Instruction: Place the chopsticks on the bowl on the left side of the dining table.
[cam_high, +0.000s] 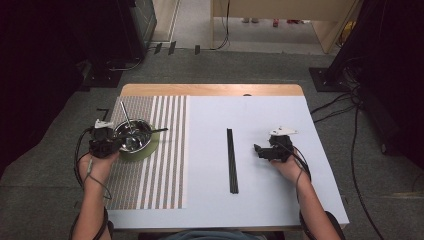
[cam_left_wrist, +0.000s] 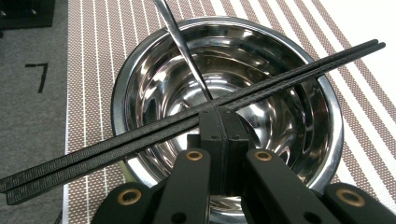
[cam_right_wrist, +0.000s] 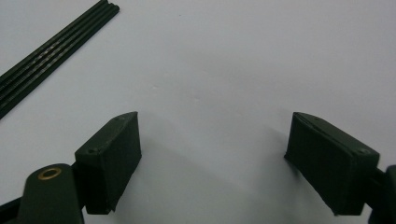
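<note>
High view shows both forearms coming from the bottom edge, each hand low over the table. Left gripper (cam_left_wrist: 219, 116) has its jaws pressed together on a pair of black chopsticks (cam_left_wrist: 289, 77), which lie across the rim of a shiny steel bowl (cam_left_wrist: 322, 154) just ahead of the jaws; a thin metal utensil handle (cam_left_wrist: 180, 42) leans inside. Right gripper (cam_right_wrist: 212, 163) has its jaws spread wide over the white surface (cam_right_wrist: 233, 60), and a second ribbed black chopstick pair (cam_right_wrist: 51, 46) lies beyond its left jaw.

Grey carpet floor (cam_high: 45, 170), cables (cam_high: 350, 145), dark equipment (cam_high: 135, 25).
</note>
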